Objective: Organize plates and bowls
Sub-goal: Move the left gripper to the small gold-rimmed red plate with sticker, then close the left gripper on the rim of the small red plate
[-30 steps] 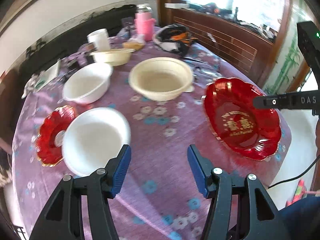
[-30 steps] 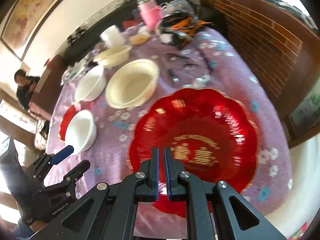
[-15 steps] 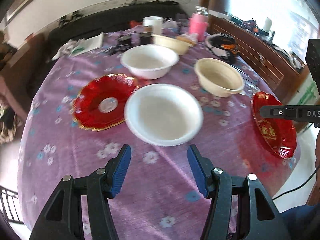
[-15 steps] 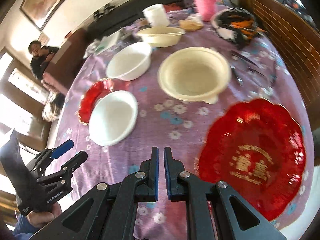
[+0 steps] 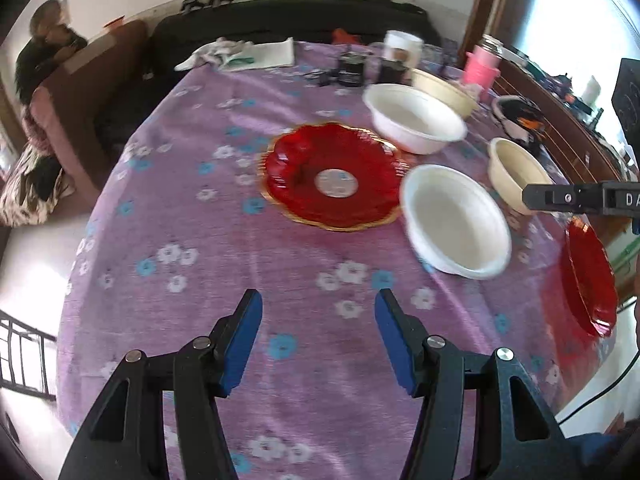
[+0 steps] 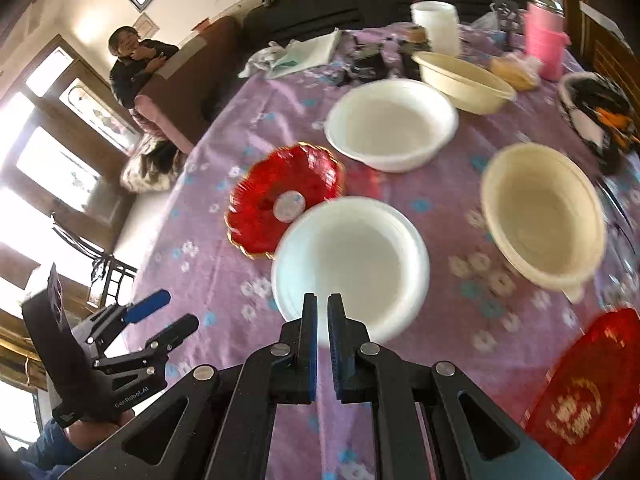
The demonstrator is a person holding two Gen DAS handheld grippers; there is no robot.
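Plates and bowls are spread over a round table point(image 5: 192, 264) under a purple flowered cloth. Near the middle lies a small red plate point(image 5: 332, 176) with a gilt edge, and a white bowl point(image 5: 454, 220) sits just right of it, its rim overlapping the plate's near edge in the right wrist view. A second white bowl point(image 6: 390, 124) stands farther back, with a cream bowl point(image 6: 544, 212) to the right and another cream bowl point(image 6: 462, 80) beyond. A large red plate point(image 6: 588, 396) rests at the near right edge (partly cut off). The left gripper point(image 5: 318, 334) hangs over bare cloth, jaws half apart and empty. The right gripper point(image 6: 322, 344) has its jaws almost together, gripping nothing, above the near white bowl's rim.
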